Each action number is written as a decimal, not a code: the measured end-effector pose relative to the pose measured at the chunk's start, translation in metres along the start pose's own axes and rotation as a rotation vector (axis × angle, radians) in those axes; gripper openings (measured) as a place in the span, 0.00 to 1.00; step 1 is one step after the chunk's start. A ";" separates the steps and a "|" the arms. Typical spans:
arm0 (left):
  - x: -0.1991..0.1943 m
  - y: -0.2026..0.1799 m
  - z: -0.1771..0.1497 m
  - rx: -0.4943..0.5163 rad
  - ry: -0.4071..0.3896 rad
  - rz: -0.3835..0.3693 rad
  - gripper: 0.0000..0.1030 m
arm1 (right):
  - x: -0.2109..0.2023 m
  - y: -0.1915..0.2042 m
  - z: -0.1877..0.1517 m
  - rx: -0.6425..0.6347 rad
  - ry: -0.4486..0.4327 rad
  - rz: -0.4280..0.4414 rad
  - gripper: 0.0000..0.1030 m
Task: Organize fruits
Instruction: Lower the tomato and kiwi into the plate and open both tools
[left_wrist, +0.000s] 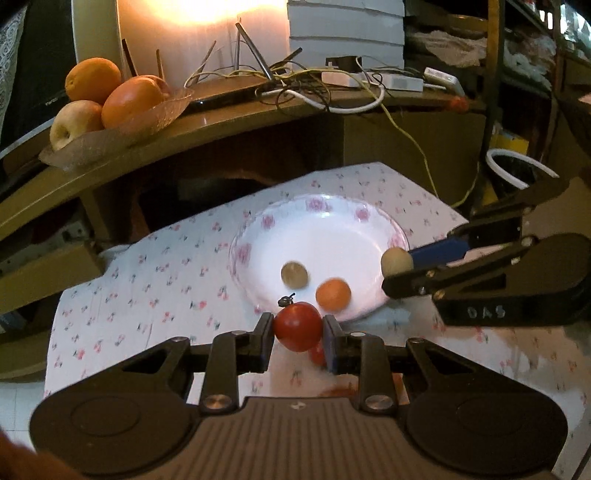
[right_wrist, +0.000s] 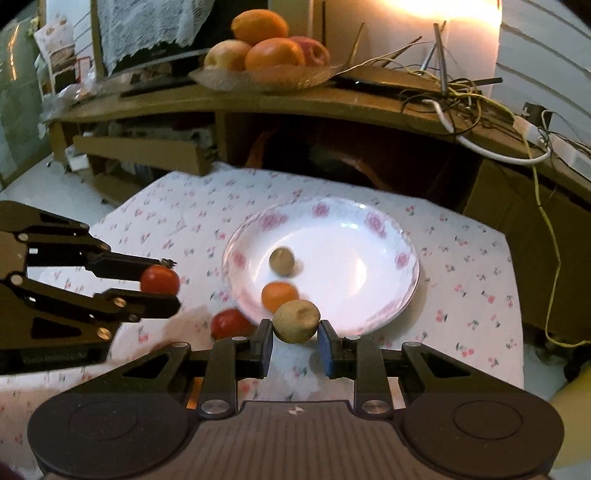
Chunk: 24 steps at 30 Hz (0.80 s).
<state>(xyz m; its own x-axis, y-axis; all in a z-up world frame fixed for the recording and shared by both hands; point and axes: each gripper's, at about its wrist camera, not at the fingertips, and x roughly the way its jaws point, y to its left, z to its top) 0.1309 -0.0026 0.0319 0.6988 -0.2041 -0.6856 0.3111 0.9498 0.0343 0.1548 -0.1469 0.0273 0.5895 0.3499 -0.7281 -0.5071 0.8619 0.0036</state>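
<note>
My left gripper (left_wrist: 297, 326) is shut on a red tomato (left_wrist: 297, 325), held just before the near rim of the white floral plate (left_wrist: 354, 236); it also shows in the right wrist view (right_wrist: 159, 279). My right gripper (right_wrist: 295, 328) is shut on a brown kiwi-like fruit (right_wrist: 296, 320) over the plate's near rim (right_wrist: 406, 258); it shows in the left wrist view (left_wrist: 396, 261). On the plate lie a small orange (right_wrist: 279, 295) and another brown fruit (right_wrist: 281, 261). A second red tomato (right_wrist: 229, 323) lies on the cloth beside the plate.
The plate stands on a flowered cloth (right_wrist: 461, 280). Behind it a wooden shelf (right_wrist: 258, 103) carries a glass dish (right_wrist: 266, 77) of oranges and apples, and tangled cables (right_wrist: 472, 99). A white hose (left_wrist: 517, 166) is at the right.
</note>
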 end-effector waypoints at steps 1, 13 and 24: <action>0.004 0.000 0.002 -0.006 0.001 0.000 0.32 | 0.001 -0.001 0.001 0.003 -0.002 -0.006 0.25; 0.038 0.002 0.016 -0.029 0.023 0.016 0.33 | 0.021 -0.018 0.009 0.036 0.001 -0.048 0.25; 0.052 0.003 0.017 -0.037 0.041 0.017 0.33 | 0.035 -0.018 0.012 0.033 0.005 -0.052 0.26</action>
<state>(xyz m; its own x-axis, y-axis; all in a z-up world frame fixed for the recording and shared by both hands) 0.1791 -0.0147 0.0090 0.6765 -0.1790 -0.7143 0.2751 0.9612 0.0197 0.1918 -0.1455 0.0101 0.6115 0.3024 -0.7312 -0.4545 0.8907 -0.0118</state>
